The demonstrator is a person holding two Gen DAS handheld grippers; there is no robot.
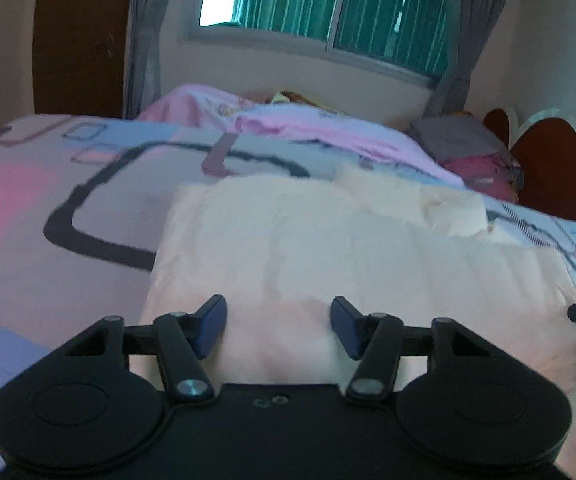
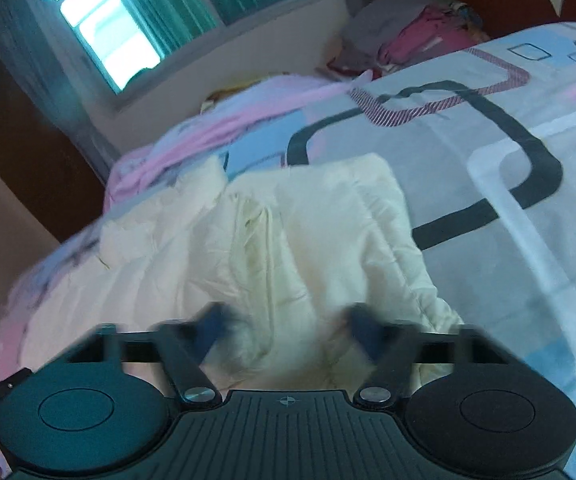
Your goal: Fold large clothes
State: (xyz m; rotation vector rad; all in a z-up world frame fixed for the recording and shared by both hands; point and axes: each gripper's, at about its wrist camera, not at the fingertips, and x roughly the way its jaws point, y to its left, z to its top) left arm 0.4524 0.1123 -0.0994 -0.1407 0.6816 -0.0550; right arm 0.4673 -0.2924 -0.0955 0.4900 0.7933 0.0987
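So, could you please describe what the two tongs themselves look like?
Both the left tongs and the right tongs are matte black, with dark blue pads on the fingertips, silver pivot screws and round discs either side. The right body is ribbed with a crosshair mark.

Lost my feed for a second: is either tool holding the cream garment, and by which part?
Neither. The left tool and right tool are both open over the cream garment, nothing between their fingers.

A soft, puffy cream cloth (image 1: pixel 328 256) is seen in the middle of both views, matt and creased. The bed cover (image 2: pixel 508 208) under it is smooth printed cloth. Matt black plastic is seen on the left gripper (image 1: pixel 279 326) and the right gripper (image 2: pixel 285 330), with shiny metal pins.
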